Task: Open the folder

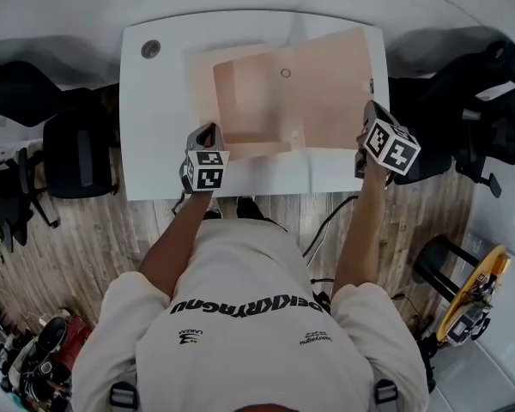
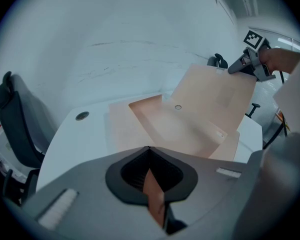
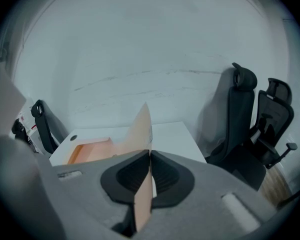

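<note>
The left gripper (image 2: pixel 150 151) is pinching the near edge of the folder (image 1: pixel 253 101), whose tan body is lying on the white table (image 1: pixel 154 136) just ahead of its jaws, while the right gripper (image 3: pixel 150 153) is clamping the cover flap (image 1: pixel 335 84) (standing edge-on between its pads) and holding it tilted up

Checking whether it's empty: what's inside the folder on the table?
The folder shows a peach lining, a pocket and a small round ring; no loose sheets show. Whatever sits in the pocket or beneath the raised cover is hidden.
</note>
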